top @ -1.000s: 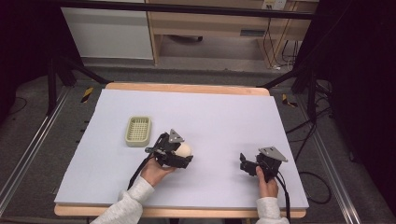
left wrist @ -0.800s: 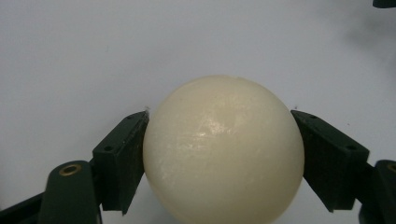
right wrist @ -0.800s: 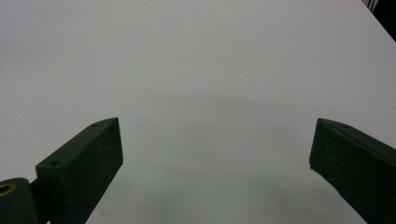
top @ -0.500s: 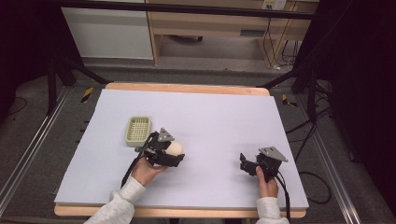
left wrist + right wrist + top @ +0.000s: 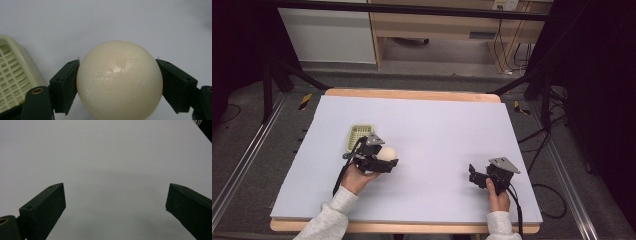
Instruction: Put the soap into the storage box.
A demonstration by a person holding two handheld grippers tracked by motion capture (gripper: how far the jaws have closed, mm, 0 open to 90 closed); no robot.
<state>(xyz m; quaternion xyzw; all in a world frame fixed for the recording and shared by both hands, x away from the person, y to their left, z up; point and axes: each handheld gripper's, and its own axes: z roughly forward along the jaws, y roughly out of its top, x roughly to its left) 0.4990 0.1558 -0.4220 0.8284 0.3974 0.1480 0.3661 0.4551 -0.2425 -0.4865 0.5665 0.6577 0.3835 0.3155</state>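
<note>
so, label by label:
left gripper [image 5: 384,162]: held in the person's left hand over the near-left part of the table, jaws clamped on the cream ball [image 5: 386,154] — one jaw on each side of it
cream ball, left gripper view [image 5: 119,79]: smooth, round and glossy, it sits between the two black jaws, both pressed against its flanks; whether it rests on the table or is lifted off it cannot be told
pale green basket [image 5: 360,136]: a small slotted tray lying on the table just beyond and to the left of the left gripper; in the left gripper view its grid [image 5: 13,75] shows at the left edge, just beside the ball but apart from it
right gripper [image 5: 473,174]: held in the person's right hand at the near-right part of the table, well apart from the ball and the basket — its jaws stand wide apart with nothing between them
right gripper view: the two black jaws rise from the lower corners, bare white surface between and beyond them
table [image 5: 452,120]: a white sheet on a wooden-edged top
sleeves: light grey, coming in from the bottom edge of the high view
</note>
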